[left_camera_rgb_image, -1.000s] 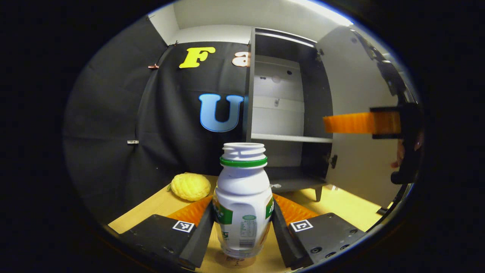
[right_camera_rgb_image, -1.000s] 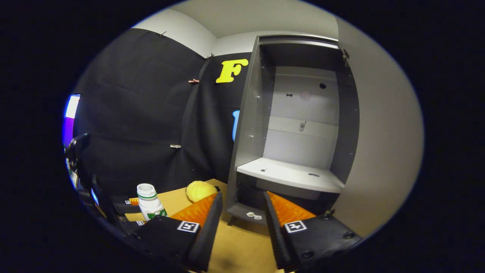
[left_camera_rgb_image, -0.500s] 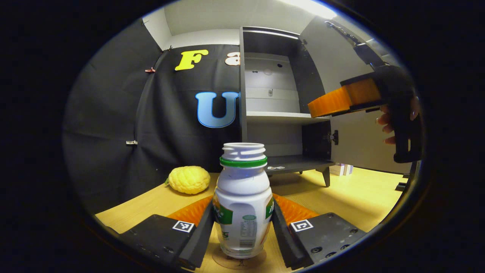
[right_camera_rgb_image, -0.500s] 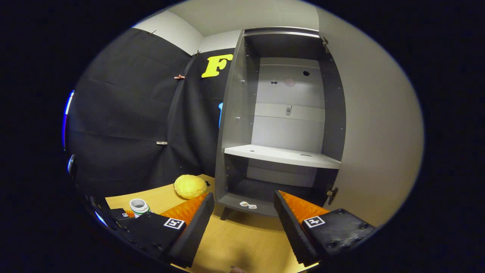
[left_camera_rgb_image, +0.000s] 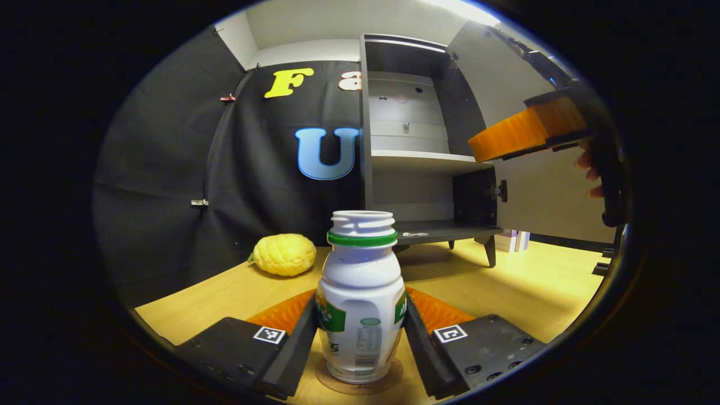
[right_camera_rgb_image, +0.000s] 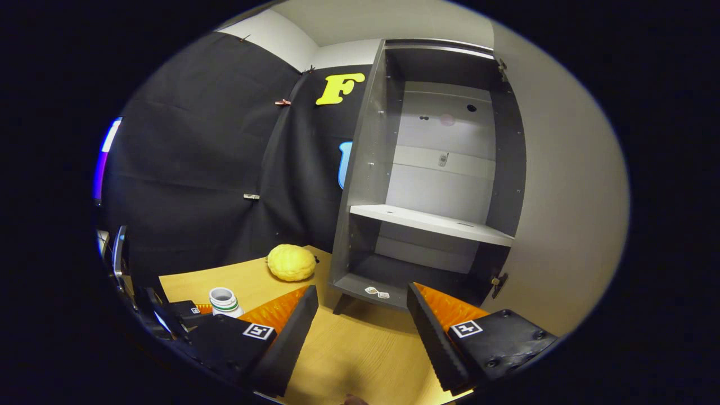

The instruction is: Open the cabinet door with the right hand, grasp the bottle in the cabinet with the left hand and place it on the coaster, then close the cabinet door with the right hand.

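While the bottle (left_camera_rgb_image: pixel 360 298) is standing on the coaster (left_camera_rgb_image: pixel 360 382), the left gripper (left_camera_rgb_image: pixel 360 332) is clamping it from both sides. The right gripper (right_camera_rgb_image: pixel 360 332) is hovering spread wide, holding nothing, facing the open cabinet (right_camera_rgb_image: pixel 433 185).

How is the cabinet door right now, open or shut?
Open. The cabinet door is swung wide to the right, so the cabinet shows its shelf and bare interior.

Bare table (right_camera_rgb_image: pixel 360 349) lies open ahead of my right jaws. The cabinet (right_camera_rgb_image: pixel 433 225) stands open; its door (right_camera_rgb_image: pixel 562 197) flanks my right.
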`<state>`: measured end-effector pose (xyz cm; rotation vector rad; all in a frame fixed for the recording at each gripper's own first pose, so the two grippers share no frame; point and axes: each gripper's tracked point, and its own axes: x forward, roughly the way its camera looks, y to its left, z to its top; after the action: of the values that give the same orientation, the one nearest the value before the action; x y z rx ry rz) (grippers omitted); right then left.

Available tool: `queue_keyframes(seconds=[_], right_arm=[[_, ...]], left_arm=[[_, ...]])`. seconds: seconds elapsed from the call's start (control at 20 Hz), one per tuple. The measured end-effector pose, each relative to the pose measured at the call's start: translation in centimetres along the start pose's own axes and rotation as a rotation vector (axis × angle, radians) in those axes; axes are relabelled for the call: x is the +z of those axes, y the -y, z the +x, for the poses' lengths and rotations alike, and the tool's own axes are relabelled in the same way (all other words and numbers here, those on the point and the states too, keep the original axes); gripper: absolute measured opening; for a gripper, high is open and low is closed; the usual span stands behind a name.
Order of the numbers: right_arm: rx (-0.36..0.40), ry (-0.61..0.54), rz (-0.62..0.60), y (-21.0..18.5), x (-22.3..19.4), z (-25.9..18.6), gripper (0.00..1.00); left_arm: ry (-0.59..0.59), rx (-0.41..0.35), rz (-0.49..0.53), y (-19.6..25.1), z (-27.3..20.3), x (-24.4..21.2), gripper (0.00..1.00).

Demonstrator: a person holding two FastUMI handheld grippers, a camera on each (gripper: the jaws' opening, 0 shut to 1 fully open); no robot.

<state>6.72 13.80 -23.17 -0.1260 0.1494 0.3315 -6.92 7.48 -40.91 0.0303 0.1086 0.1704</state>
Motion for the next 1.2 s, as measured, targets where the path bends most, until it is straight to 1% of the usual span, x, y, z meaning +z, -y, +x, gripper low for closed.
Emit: queue_keyframes(seconds=[0.1, 0.15, 0.2, 0.35, 0.45, 0.55, 0.65, 0.75, 0.85, 0.95, 1.05, 1.1, 1.15, 1.2], right_arm=[[0.011, 0.004, 0.005, -0.5, 0.4, 0.1, 0.98], [0.012, 0.009, 0.004, -0.5, 0.7, 0.1, 0.98], [0.010, 0.016, 0.001, -0.5, 1.0, 0.1, 0.98], [-0.012, 0.056, -0.008, 0.0, 2.7, -0.2, 0.98], [-0.029, 0.069, -0.015, 0.5, 4.0, -0.7, 0.98], [-0.057, 0.076, -0.042, 1.6, 5.9, -1.5, 0.98], [-0.099, 0.087, -0.059, 3.1, 7.8, -2.8, 0.98], [-0.093, 0.069, -0.042, 3.2, 9.2, -4.1, 0.98], [-0.107, 0.029, -0.032, 3.9, 10.6, -5.6, 0.98], [-0.095, 0.007, 0.018, 3.8, 12.2, -7.4, 0.97], [-0.088, 0.026, 0.102, 4.2, 14.3, -9.2, 0.97], [-0.097, 0.034, 0.124, 4.8, 15.1, -10.1, 0.97], [-0.122, 0.043, 0.128, 6.0, 15.7, -10.9, 0.97], [-0.145, 0.053, 0.126, 7.1, 16.3, -11.7, 0.97]], left_arm=[[-0.018, 0.009, 0.008, -0.1, 0.3, -0.4, 0.84], [-0.021, 0.017, 0.016, -0.3, 0.3, -0.4, 0.88], [-0.019, 0.017, 0.022, -0.4, 0.4, -0.2, 0.95], [-0.019, 0.004, 0.026, 0.0, 0.7, 0.9, 0.96], [0.002, -0.005, 0.026, 0.3, 0.7, 3.0, 0.96], [0.027, -0.022, 0.035, 0.5, 1.1, 6.0, 0.96], [0.044, -0.022, 0.065, 0.3, 1.3, 9.4, 0.96], [0.073, -0.036, 0.092, 0.4, 1.1, 14.1, 0.96], [0.089, -0.065, 0.112, 1.0, 0.5, 18.5, 0.95], [0.097, -0.092, 0.128, 1.8, -0.1, 22.7, 0.95], [0.099, -0.127, 0.145, 2.9, -0.8, 26.0, 0.94], [0.110, -0.147, 0.149, 3.5, -1.2, 27.8, 0.95], [0.114, -0.161, 0.142, 4.0, -1.6, 29.0, 0.94], [0.105, -0.188, 0.130, 4.7, -1.8, 29.8, 0.95]])
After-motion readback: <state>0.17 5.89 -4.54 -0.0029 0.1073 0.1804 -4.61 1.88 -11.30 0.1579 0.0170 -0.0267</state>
